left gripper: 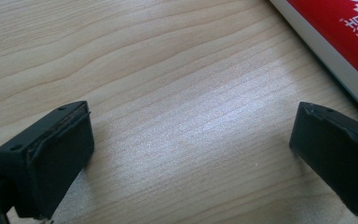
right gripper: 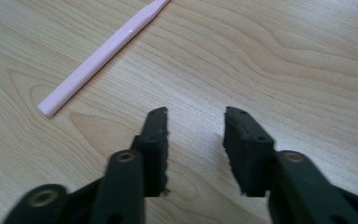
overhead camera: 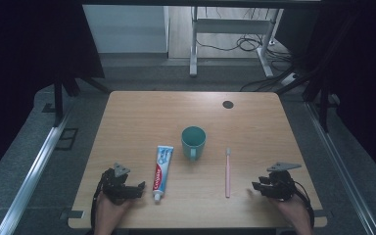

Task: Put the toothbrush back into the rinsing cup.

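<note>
Nothing is in my grasp yet. My left gripper (overhead camera: 139, 188) rests low at the near edge of the counter (overhead camera: 254, 117) with its jaws spread wide and released, bare wood between them. My right gripper (overhead camera: 255, 186) sits at the near right, its jaws parted by a narrower gap and also holding nothing.

The toothpaste tube (overhead camera: 161, 171) lies flat just right of my left gripper, near it but not touching. Its long axis runs nearly straight away from me, cap end toward the near edge and flat crimped end pointing at the far side. In my left gripper view its red and white side (left gripper: 335, 32) crosses the upper right corner.

The pink toothbrush (overhead camera: 227, 171) lies flat left of my right gripper, apart from it, long axis also running near to far, with the head at the far end, beside the teal cup (overhead camera: 194, 142). The cup stands upright between the two, empty as far as I can tell.

I judge the work barely begun: both things still have to be picked up.
</note>
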Demonstrator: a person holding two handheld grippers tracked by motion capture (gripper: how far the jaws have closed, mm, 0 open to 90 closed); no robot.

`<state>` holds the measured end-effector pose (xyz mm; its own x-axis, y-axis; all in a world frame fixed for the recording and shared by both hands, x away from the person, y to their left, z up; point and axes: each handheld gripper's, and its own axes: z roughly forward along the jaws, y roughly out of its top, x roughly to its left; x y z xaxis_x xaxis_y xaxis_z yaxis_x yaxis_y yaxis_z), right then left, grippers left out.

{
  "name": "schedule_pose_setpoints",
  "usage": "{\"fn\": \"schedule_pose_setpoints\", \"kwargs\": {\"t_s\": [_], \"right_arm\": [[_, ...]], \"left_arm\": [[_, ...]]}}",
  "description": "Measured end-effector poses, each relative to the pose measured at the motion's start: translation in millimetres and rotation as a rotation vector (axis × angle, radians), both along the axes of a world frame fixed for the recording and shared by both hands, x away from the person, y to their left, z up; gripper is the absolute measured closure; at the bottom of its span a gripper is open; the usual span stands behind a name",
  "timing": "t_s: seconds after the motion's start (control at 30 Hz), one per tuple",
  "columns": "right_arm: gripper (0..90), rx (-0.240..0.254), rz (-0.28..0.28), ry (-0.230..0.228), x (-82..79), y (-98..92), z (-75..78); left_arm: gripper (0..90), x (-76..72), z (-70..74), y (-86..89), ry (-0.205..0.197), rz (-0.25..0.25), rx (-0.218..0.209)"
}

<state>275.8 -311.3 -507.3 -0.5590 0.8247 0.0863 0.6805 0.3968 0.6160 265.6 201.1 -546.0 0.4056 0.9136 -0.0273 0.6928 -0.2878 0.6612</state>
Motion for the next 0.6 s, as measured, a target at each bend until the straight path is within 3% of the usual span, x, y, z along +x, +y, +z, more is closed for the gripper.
{"fn": "schedule_pose_setpoints", "kwargs": {"t_s": [0.13, 0.33, 0.6], "right_arm": [[74.8, -0.016, 0.022, 0.006, 2.9, 2.8, -1.0], [88.8, 0.007, 0.039, 0.013, 6.2, 8.0, -0.9], [89.4, 0.019, 0.079, 0.027, 10.8, 21.6, -0.7]], "left_arm": [[0.0, 0.0, 0.0, 0.0, 0.0, 0.0, 0.0], [0.0, 0.0, 0.0, -0.1, 0.0, 0.001, 0.0], [0.0, 0.0, 0.0, -0.1, 0.0, 0.001, -0.001]]}}
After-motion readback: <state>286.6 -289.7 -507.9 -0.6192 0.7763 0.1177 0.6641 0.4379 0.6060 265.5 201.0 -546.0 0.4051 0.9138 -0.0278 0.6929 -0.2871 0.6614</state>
